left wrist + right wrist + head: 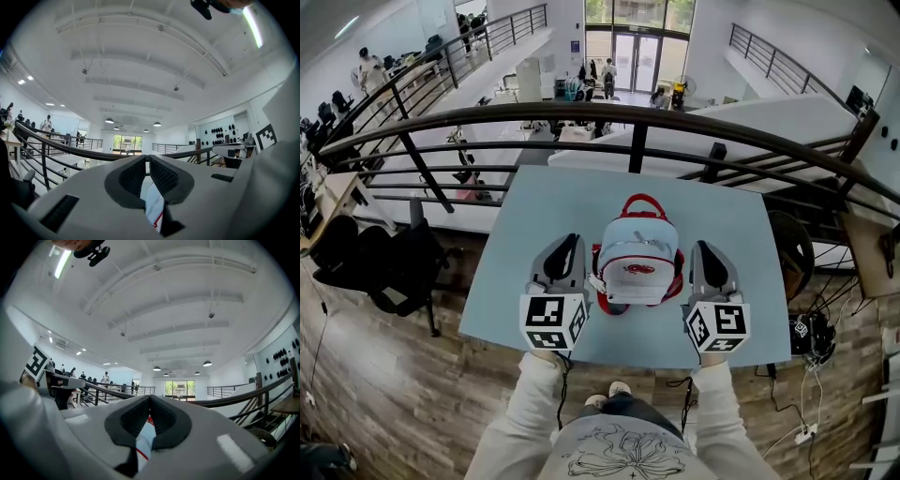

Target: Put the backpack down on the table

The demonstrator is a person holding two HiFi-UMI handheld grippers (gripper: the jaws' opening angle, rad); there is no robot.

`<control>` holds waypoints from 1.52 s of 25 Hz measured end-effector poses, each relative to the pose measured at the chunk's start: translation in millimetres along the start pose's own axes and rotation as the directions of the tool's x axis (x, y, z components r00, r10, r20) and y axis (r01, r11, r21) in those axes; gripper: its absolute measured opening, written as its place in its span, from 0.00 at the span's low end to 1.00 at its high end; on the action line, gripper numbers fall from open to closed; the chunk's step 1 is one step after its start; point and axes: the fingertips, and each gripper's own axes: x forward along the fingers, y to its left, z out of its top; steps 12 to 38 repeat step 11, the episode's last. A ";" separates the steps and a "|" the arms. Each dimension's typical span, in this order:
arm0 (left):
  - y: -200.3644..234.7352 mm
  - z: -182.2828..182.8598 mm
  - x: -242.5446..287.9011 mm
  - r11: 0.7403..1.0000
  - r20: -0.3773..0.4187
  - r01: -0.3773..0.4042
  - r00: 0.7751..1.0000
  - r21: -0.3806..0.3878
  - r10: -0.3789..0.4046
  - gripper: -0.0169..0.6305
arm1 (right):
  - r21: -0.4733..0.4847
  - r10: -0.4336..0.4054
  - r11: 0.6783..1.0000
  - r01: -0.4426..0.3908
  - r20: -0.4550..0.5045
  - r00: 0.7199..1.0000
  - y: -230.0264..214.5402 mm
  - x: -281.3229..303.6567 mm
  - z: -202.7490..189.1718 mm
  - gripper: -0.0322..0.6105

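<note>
A small light-blue backpack (637,258) with red trim and a red top handle stands upright on the pale blue table (553,202), near its front edge. My left gripper (571,243) lies level close beside the bag's left side, and my right gripper (704,248) beside its right side. In the left gripper view the dark pads of the left gripper (147,159) meet at the tip with nothing between them. A strip of the backpack (152,206) shows below them. The right gripper (150,399) is shut the same way, above a sliver of the backpack (146,437).
A dark metal railing (637,117) curves just beyond the table's far edge, with a drop to a lower floor behind it. A black chair (389,267) stands left of the table. Cables and a power strip (806,433) lie on the wooden floor at right.
</note>
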 end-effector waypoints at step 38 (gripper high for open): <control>2.2 -0.1 -1.4 1.000 -0.005 -0.002 1.000 0.003 0.002 0.07 | 0.002 -0.008 1.000 0.008 -0.007 1.000 6.4 1.9 -1.5 0.07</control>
